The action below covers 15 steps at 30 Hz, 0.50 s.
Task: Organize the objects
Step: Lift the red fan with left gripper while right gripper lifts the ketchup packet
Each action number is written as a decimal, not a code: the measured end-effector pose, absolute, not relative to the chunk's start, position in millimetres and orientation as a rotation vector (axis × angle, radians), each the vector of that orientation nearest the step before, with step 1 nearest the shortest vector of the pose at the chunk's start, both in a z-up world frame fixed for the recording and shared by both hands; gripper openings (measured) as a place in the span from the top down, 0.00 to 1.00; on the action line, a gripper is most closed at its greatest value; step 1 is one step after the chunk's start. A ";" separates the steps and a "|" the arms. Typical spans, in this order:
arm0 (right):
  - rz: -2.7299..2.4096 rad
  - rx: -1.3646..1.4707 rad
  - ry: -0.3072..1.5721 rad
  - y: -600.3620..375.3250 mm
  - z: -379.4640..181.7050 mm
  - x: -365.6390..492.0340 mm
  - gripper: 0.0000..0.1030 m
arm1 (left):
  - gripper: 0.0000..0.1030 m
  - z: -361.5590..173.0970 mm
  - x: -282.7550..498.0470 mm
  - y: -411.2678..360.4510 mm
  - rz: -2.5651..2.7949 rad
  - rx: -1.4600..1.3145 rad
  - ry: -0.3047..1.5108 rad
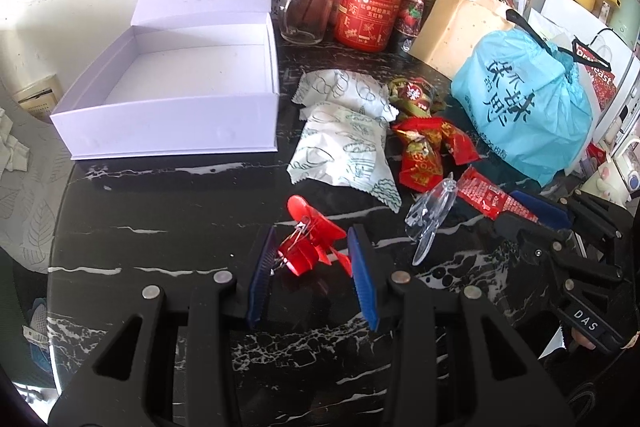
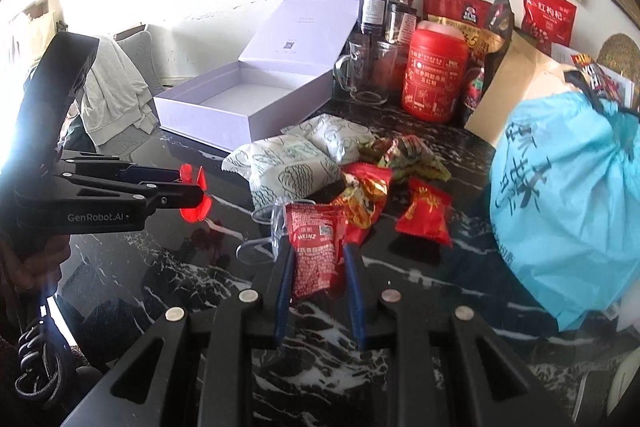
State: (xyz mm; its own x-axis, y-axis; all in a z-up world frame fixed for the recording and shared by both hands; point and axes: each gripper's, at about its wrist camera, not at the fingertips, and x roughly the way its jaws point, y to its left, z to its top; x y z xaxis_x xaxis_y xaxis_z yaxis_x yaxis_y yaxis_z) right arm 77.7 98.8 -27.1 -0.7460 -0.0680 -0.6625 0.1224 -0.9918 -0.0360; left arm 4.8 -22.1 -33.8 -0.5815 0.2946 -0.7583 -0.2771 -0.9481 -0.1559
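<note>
My left gripper [image 1: 313, 239] is shut on a red plastic clip [image 1: 308, 247], held just above the black marble table [image 1: 160, 227]. In the right wrist view the same left gripper [image 2: 192, 191] shows at the left with the red clip [image 2: 194, 195] in its tips. My right gripper [image 2: 319, 253] is shut on a red Heinz ketchup sachet [image 2: 318, 247], which stands upright between the blue pads. In the left wrist view the right gripper [image 1: 508, 209] comes in from the right with the sachet [image 1: 490, 199]. An open lavender box [image 1: 168, 87] [image 2: 248, 99] sits empty at the back left.
A clear plastic clip [image 1: 430, 217] lies between the grippers. White-and-green snack packets [image 1: 344, 147] and red sweets [image 1: 428, 147] lie mid-table. A blue plastic bag [image 1: 524, 107] fills the right. A red canister [image 1: 368, 7], a glass mug [image 1: 304, 11], jars and food pouches line the back.
</note>
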 end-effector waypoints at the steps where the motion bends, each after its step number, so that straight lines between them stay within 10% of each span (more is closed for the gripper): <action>1: -2.839 1.066 0.127 97.2 -25.2 77.1 0.76 | 0.65 -32.4 4.7 -23.3 2.542 -1.219 -0.031; 15: -2.765 1.048 0.209 77.0 -18.1 63.3 0.76 | 0.65 -24.3 3.4 -38.2 2.588 -1.186 -0.039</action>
